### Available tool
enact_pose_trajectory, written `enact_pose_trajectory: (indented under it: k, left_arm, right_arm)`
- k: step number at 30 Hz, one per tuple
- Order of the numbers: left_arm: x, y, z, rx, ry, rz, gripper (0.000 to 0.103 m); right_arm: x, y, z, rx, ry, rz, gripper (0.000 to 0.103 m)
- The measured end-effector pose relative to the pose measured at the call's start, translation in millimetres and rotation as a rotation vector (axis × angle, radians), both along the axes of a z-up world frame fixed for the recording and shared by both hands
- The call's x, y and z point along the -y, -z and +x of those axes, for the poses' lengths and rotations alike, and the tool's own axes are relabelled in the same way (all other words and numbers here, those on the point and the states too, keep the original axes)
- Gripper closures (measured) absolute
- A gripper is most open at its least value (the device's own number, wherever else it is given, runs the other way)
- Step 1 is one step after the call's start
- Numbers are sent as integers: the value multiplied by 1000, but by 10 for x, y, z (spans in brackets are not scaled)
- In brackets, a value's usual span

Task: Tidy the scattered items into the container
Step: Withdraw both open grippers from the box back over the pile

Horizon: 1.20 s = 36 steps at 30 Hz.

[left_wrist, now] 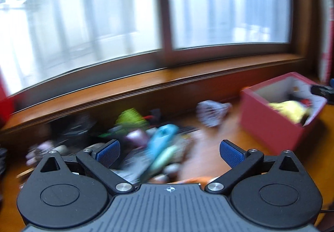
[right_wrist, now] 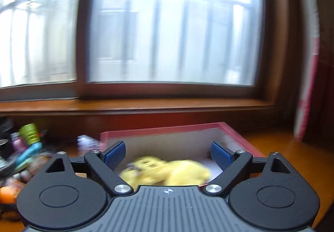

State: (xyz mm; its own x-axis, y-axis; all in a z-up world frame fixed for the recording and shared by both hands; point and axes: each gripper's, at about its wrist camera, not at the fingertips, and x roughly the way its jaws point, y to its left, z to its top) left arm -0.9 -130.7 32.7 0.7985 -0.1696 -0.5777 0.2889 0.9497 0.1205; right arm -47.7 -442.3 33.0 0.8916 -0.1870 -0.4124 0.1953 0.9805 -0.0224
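Observation:
A red box (left_wrist: pixel 269 125) stands open at the right on the wooden table, with a yellow plush toy (left_wrist: pixel 290 110) inside. My left gripper (left_wrist: pixel 169 153) is open and empty above a blurred pile of small items, among them a blue toy (left_wrist: pixel 160 140) and a green ribbed object (left_wrist: pixel 130 119). In the right wrist view my right gripper (right_wrist: pixel 168 155) is open and empty over the red box (right_wrist: pixel 167 129), with the yellow plush toy (right_wrist: pixel 167 172) lying in the box just below the fingers. The pile (right_wrist: pixel 25 154) lies left of the box.
A white patterned packet (left_wrist: pixel 210 113) lies between the pile and the box. A wooden window sill (left_wrist: pixel 146 90) and window run along the back. An orange item (right_wrist: pixel 8 192) lies at the near left. A red-and-white panel (right_wrist: pixel 309 86) stands at the right.

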Motion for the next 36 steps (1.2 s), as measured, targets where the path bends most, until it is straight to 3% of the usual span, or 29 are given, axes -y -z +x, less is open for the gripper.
enact_pose_trajectory:
  k: [4,6,9,17,25,33,36]
  left_arm:
    - [-376,-33,-119,15,-133,16,0]
    - [-538,-38,-167,12,-185,18,0]
    - [-754,-17,-248,-1,-255,23,0]
    - [-1160,168,-508,-69,-333,66,0]
    - [-1227,391,-629,-150,-265,72,0]
    - [-907,596,-691,-154,-58,211,0]
    - [-852,664,-688,-146,-13,256,0]
  right_arm:
    - [-410,77,-11,-45,-216,83,13]
    - [-637,121,-3,-60,-295,93,6]
    - [-964,165,9,-109,-443,93,10]
    - [-1633,235,-64,-176,-642,53,10]
    - [-2034,552,277,-278,-659,99,24]
    - [-2245,659,376,-311,-618,115,24]
    - [-2293,697,443,-322,-600,117,31]
